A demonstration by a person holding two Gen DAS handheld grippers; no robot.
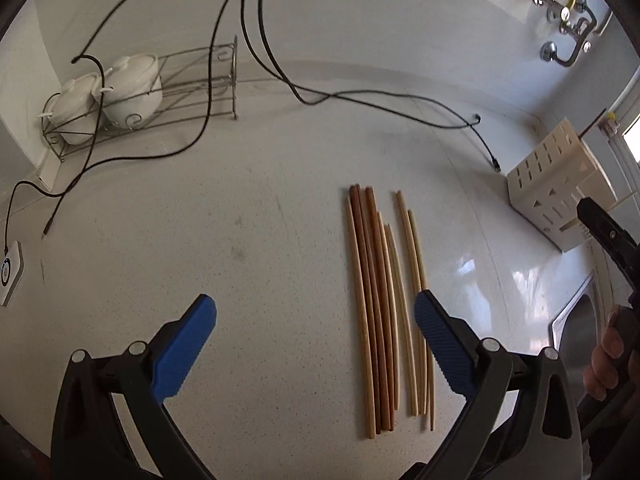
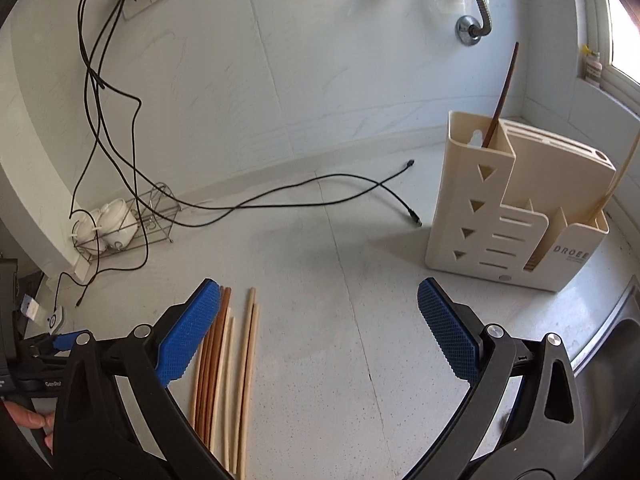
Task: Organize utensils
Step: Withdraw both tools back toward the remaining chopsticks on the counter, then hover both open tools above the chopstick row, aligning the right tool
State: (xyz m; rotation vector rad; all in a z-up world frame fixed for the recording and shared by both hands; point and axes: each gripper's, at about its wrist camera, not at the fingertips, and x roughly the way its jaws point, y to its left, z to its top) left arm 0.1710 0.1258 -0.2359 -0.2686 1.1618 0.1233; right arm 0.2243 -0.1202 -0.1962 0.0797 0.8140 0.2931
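The left gripper (image 1: 316, 320) and right gripper (image 2: 319, 304) both hang with jaws spread, holding nothing. Between them on the countertop (image 1: 240, 240) lie loose chopsticks (image 1: 380, 312), pale and reddish-brown, roughly parallel. Far right, the cream utensil holder (image 2: 480, 216) contains one dark chopstick (image 2: 502, 96) and one pale chopstick (image 2: 622, 172); only the right wrist view shows inside it.

Left gripper (image 1: 316, 330) and right gripper (image 2: 319, 322) both hover with jaws spread wide, a hand (image 1: 606, 354) gripping the right one.
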